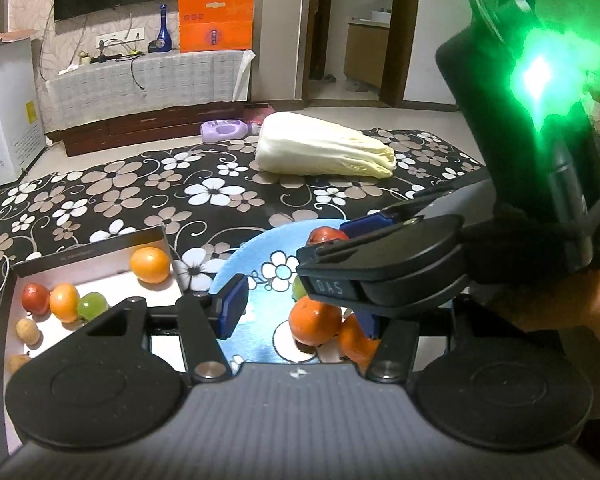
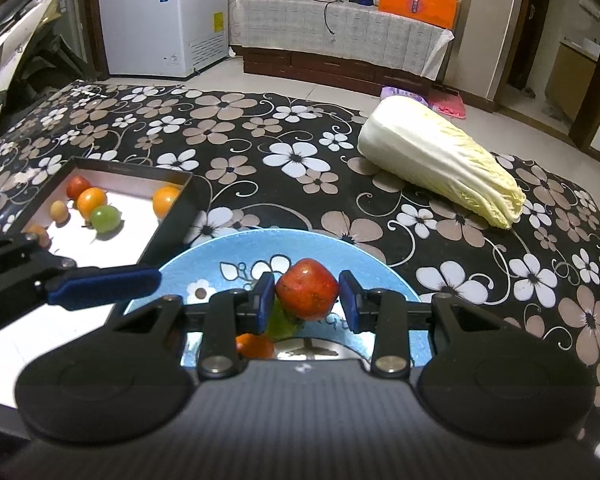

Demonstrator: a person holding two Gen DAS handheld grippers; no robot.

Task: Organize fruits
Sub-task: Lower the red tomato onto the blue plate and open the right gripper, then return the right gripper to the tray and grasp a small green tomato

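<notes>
A black cloth with beige and white flowers (image 2: 236,128) covers the table. On its far right lies a napa cabbage (image 2: 440,160), long axis running from its white stem end at far left to its yellow leaf tips at near right. A shallow dark-walled box with a white floor (image 2: 172,216) sits at the left, just beside a blue flowered plate (image 2: 380,264); faint writing on the box wall is too small to read. The box holds two oranges, a red fruit, a green grape (image 2: 106,218) and small tan fruits.

The right gripper (image 2: 307,294) stands over the plate with its blue pads (image 2: 350,300) close on either side of a red fruit (image 2: 307,288); the left pad touches it, while a sliver of gap shows at the right, so a firm hold cannot be told. Seen from the left wrist, this gripper's body reads "DAS" (image 1: 330,287) and crosses above two oranges (image 1: 314,322) on the plate.

The left gripper (image 1: 300,312) is spread wide and holds nothing, its left pad (image 1: 232,308) at the plate's edge by the box.
</notes>
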